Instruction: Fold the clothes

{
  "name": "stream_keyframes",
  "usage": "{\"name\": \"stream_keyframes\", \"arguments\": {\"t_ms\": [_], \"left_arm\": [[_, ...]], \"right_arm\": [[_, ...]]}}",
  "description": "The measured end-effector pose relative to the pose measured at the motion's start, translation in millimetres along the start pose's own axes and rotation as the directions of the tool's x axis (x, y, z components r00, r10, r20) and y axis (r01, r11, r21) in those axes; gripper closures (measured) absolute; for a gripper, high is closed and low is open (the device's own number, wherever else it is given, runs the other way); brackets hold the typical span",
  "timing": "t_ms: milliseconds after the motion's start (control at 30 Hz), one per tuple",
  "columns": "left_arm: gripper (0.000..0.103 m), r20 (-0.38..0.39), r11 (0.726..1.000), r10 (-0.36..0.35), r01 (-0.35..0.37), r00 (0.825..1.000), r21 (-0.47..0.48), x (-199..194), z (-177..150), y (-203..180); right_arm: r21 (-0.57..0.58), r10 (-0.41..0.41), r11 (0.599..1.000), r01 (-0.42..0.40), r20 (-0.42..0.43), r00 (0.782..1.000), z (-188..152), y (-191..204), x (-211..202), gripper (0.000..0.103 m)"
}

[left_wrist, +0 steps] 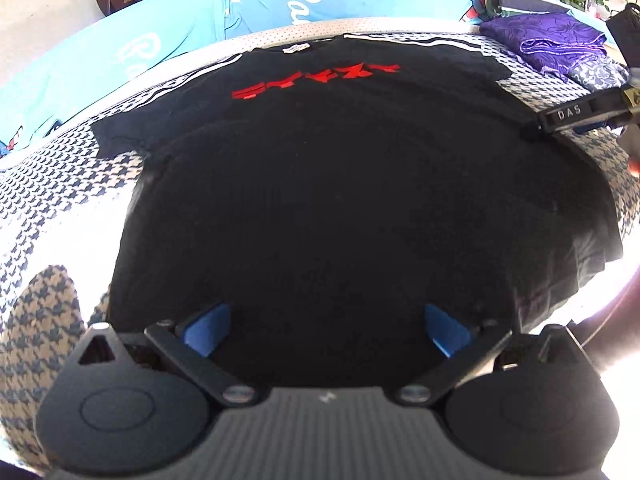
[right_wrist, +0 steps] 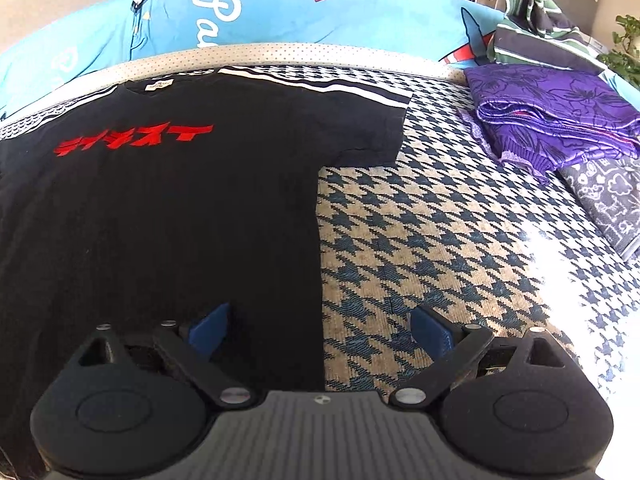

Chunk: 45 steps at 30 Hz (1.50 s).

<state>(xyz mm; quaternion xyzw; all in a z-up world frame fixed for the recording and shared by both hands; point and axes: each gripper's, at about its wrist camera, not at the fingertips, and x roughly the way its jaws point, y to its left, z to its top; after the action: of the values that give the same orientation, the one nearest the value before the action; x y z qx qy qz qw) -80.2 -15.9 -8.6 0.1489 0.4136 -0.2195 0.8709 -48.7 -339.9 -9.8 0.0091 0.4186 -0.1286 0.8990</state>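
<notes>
Black T-shirt (left_wrist: 320, 184) spread flat on the houndstooth bed cover (left_wrist: 60, 200), red lettering toward the blue pillow (left_wrist: 160, 40). From the left wrist: left gripper (left_wrist: 327, 330) wide apart over the hem, clamped on nothing; right gripper (left_wrist: 576, 114) low at the far side seam, jaws unreadable here. From the right wrist: right gripper (right_wrist: 320, 330) apart, astride the shirt's side edge. Risks: pinching only the top layer, snagging the cover beneath, dragging the sleeve askew, nudging the purple folded pile (right_wrist: 552, 112).
</notes>
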Motion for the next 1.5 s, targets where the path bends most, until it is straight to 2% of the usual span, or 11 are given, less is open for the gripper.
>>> {"name": "stream_keyframes", "arguments": {"t_ms": [300,500,667,800,1000,1200,1367,1500], "left_arm": [[0.0,0.008,1.0,0.003,-0.003,1.0,-0.002,-9,-10,3],[0.0,0.116,0.999,-0.042,0.041,0.992,0.009,-17,-1,-9],[0.0,0.165,0.996,-0.091,0.089,0.982,0.02,-12,13,-28],[0.0,0.143,0.994,-0.106,0.1,0.984,0.044,-1,19,-46],[0.0,0.079,0.99,-0.048,0.036,0.996,0.138,8,10,-65],[0.0,0.052,0.986,-0.031,0.023,0.998,0.164,7,-4,-66],[0.0,0.037,0.985,-0.021,0.014,0.999,0.174,6,-9,-65],[0.0,0.03,0.99,-0.04,0.035,0.999,0.134,1,-10,-59]], "right_arm": [[0.052,-0.026,0.998,0.026,-0.001,1.0,1,-7,-2,0.008],[0.123,0.03,0.992,-0.031,0.01,1.0,-5,-15,-15,0.008],[0.118,0.039,0.992,-0.041,0.019,0.999,-12,-10,-22,0.008],[0.089,0.04,0.995,-0.041,0.016,0.999,-17,-2,-23,0.008],[0.05,0.058,0.997,-0.06,0.037,0.998,-25,9,-32,0.008],[0.001,0.113,0.994,-0.114,0.091,0.989,-31,25,-48,0.008],[-0.085,0.176,0.982,-0.171,0.054,0.983,-43,49,-53,0.008],[-0.155,0.166,0.975,-0.16,0.023,0.986,-56,67,-55,0.006]]}}
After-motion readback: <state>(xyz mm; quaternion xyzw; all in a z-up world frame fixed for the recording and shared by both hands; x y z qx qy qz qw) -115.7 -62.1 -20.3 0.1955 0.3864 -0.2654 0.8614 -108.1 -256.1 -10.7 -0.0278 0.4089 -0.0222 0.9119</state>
